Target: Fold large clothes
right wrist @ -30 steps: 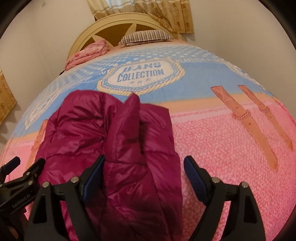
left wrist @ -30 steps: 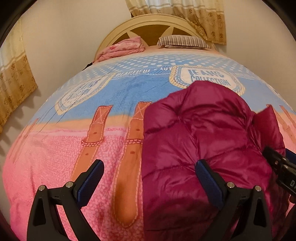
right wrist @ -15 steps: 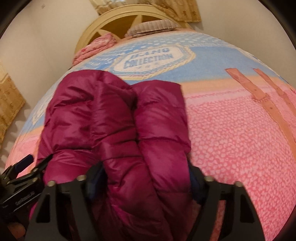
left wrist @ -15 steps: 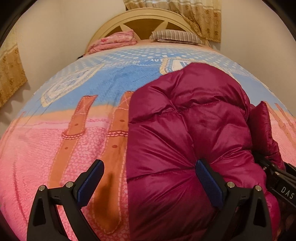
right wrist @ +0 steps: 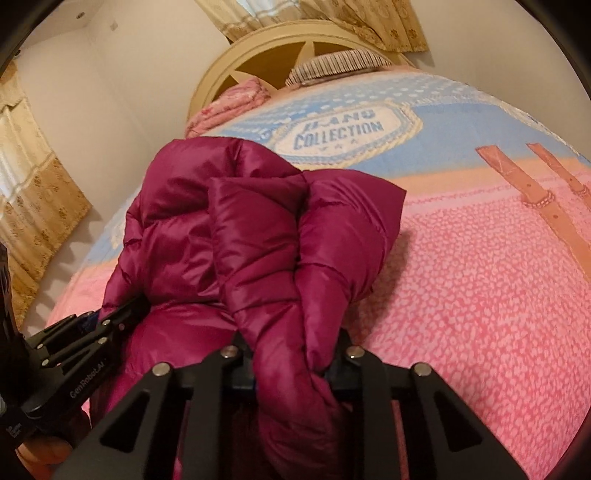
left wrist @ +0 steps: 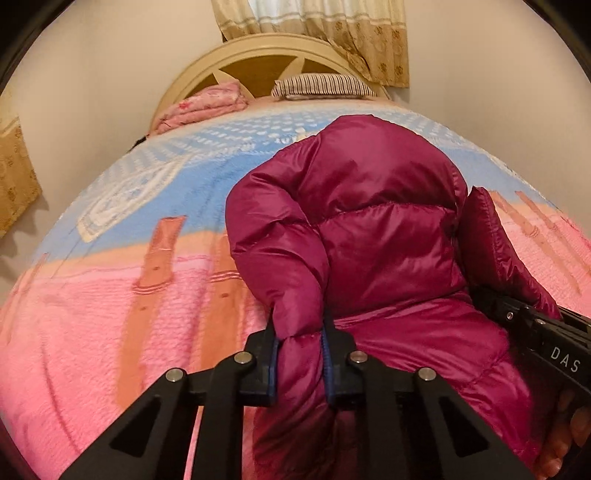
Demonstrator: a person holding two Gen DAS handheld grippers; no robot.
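Two tools, left tool (left wrist: 300, 349) and right tool (right wrist: 295, 360), each pinch one jacket (left wrist: 376, 236).

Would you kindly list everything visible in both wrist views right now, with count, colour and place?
puffer jacket: one, magenta, bunched on the near part of the bed, pinched at two spots
bedspread: one, pink, blue and orange with a strap print, covering the bed
headboard: one, cream and tan, at the far end
striped pillow: one, brown and white, against the headboard
folded blanket: one, pink, left of the pillow
curtains: two seen, beige-gold, behind the headboard and on the left wall
left gripper: one, black with blue pads, fingers just closed on a jacket fold
right gripper: one, black, fingers just closed on another jacket fold
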